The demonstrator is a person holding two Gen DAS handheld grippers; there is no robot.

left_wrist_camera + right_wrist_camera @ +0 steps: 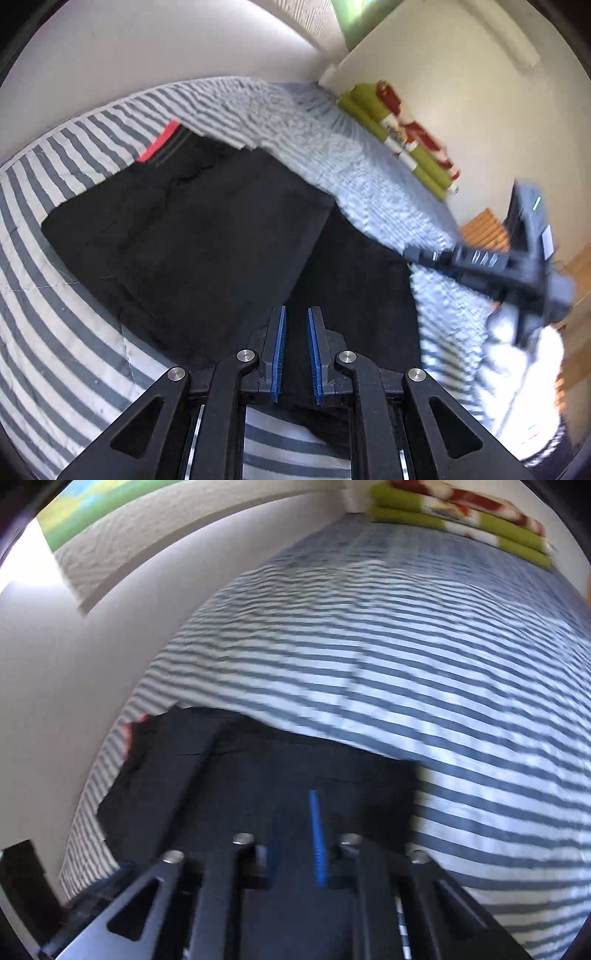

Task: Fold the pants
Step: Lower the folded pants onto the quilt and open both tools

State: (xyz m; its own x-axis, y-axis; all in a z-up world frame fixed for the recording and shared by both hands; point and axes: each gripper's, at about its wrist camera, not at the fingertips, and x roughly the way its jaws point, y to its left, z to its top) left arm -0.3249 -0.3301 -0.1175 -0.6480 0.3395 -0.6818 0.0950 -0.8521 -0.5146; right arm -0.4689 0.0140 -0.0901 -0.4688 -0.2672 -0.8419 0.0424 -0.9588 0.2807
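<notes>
Black pants [184, 229] lie flat on the striped bedcover [55, 258], one part folded over another, with a red waistband strip [159, 142] at the far end. My left gripper [296, 314] hovers over the near part of the pants, its blue pads a little apart and nothing between them. In the left wrist view, the right gripper [413, 254] is blurred at the pants' right edge, held by a hand in a white sleeve [524, 350]. In the right wrist view the right gripper [295, 812] is open over the pants [295, 768], blurred by motion.
A folded green and red blanket [406, 129] [461, 513] lies at the far end of the bed. A white wall [55, 701] runs along the bed's left side. Striped cover [406, 664] stretches beyond the pants. Wooden floor [484, 229] shows to the right.
</notes>
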